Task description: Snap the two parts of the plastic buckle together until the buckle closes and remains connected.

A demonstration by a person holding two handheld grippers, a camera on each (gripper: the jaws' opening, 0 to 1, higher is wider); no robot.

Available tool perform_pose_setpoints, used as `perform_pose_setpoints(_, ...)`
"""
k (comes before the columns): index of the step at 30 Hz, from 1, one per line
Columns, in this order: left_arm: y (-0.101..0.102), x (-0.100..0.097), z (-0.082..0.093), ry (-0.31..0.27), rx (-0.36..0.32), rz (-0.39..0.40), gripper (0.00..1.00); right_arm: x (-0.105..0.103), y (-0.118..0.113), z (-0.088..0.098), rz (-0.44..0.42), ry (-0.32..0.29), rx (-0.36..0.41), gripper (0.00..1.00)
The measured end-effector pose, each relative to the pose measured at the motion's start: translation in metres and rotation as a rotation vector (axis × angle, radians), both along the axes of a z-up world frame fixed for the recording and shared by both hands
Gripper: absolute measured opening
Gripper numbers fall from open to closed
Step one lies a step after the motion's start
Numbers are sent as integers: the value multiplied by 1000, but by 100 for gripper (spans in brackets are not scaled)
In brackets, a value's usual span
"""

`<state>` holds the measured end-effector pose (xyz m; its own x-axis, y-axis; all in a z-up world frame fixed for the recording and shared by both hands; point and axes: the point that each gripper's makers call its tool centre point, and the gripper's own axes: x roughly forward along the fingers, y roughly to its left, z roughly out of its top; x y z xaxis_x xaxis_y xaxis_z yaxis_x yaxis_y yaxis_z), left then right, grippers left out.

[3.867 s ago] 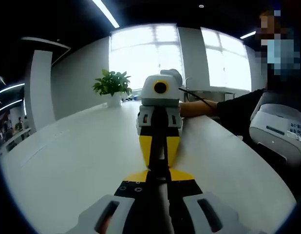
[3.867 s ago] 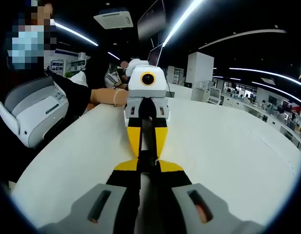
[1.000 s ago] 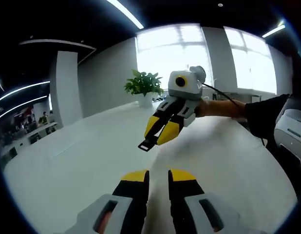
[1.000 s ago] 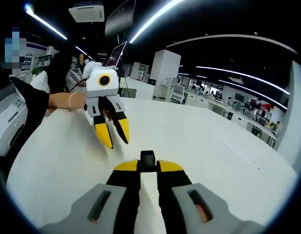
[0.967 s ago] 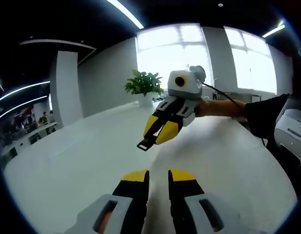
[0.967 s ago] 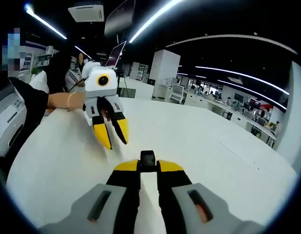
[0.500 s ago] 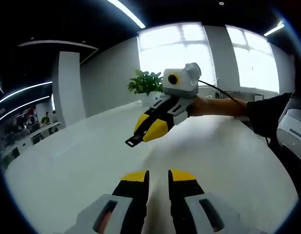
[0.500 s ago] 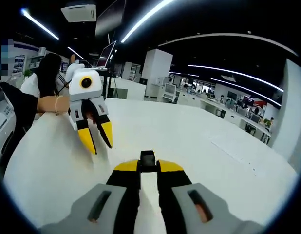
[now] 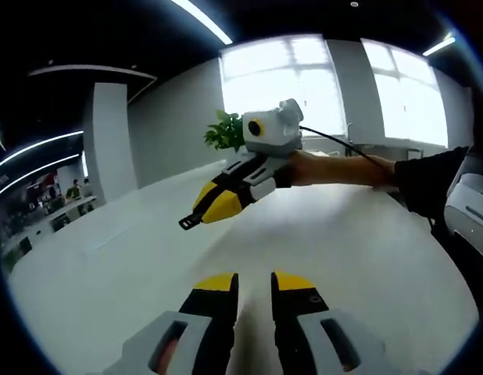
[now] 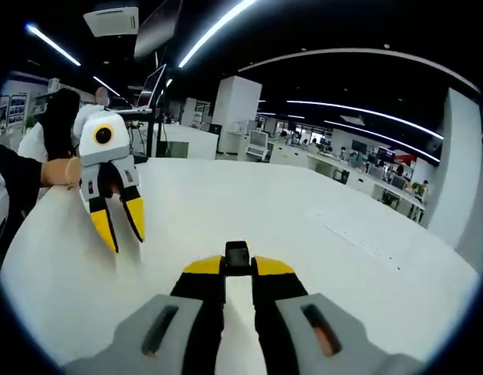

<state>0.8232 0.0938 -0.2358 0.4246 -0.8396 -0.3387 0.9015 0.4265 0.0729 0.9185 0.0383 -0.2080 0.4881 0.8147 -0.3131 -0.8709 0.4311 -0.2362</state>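
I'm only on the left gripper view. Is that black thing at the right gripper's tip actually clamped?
Observer: Yes. In the right gripper view the black buckle sits pinched between the right gripper fingers, its end poking out past the tips.
Operator: How does my left gripper look from that side?
Observer: The left gripper points down toward the white table, fingers spread, with nothing between them.

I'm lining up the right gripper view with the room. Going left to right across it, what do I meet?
Sleeve → left gripper → buckle in the right gripper → white pillar.
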Motion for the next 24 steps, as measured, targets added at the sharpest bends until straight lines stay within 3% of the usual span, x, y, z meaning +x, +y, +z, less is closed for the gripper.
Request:
perform_pose_setpoints(10,-2,-1,-1,1,4,-6,16,17,-4,-13,-18,17,-26,12)
perform_pose_setpoints(24,-3,-4,-4,2,13,-9,16,22,-8,-38,-36,54,-59,12)
